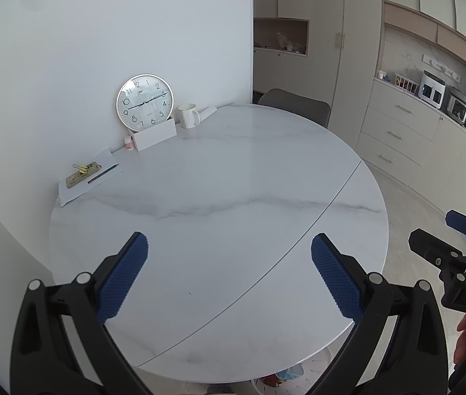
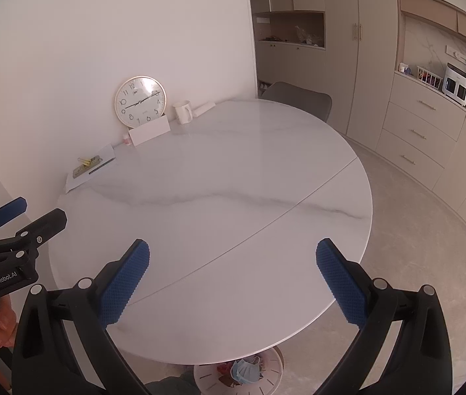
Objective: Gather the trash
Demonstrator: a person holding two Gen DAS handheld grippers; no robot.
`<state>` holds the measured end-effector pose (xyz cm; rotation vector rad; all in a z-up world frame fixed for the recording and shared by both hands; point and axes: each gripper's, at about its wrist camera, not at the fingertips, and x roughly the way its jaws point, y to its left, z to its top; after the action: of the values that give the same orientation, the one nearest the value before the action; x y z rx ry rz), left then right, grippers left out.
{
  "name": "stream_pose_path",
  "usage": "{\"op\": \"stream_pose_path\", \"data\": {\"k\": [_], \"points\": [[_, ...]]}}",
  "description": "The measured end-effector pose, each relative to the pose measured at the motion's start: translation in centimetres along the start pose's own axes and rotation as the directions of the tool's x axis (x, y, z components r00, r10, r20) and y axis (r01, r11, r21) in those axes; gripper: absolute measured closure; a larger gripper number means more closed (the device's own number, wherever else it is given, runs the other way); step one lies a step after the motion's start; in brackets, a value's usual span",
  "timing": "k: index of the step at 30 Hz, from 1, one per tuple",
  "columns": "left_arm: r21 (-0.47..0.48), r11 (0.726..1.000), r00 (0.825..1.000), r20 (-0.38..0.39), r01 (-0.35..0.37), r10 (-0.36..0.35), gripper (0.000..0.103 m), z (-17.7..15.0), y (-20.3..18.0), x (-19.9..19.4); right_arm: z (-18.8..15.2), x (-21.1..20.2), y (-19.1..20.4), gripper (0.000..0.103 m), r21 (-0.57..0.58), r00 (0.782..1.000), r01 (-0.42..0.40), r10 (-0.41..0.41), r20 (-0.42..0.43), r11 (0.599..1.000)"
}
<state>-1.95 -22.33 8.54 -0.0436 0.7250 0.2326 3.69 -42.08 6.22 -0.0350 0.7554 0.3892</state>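
One clock (image 1: 144, 102), one mug (image 1: 188, 116), one chair (image 1: 295, 105), two grippers (image 1: 229, 273).

round white marble-look desk (image 1: 219, 177): glossy, smooth, grey-veined | left tongs (image 1: 229, 275): matt black plastic arms, blue knobbly rubber pads (image 1: 124, 276) | round gold-rimmed wall clock (image 1: 145, 102): shiny metal rim, reflective glass face | cream mug (image 1: 188, 116): glazed ceramic | white sheet (image 1: 89, 177): matt paper

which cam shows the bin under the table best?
Right wrist. The bin shows below the table edge with a blue mask inside. Left wrist catches only a sliver of it between table edge and finger.
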Motion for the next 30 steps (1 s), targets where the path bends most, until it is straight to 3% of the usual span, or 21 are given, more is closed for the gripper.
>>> {"op": "stream_pose_path", "data": {"k": [30], "points": [[-0.004, 1.000, 1.000, 0.003, 0.006, -0.006, 0.008, -0.22, 0.39, -0.40, -0.89, -0.10, 0.24, 0.002, -0.013, 1.000, -0.004, 0.004, -0.013, 1.000]]}}
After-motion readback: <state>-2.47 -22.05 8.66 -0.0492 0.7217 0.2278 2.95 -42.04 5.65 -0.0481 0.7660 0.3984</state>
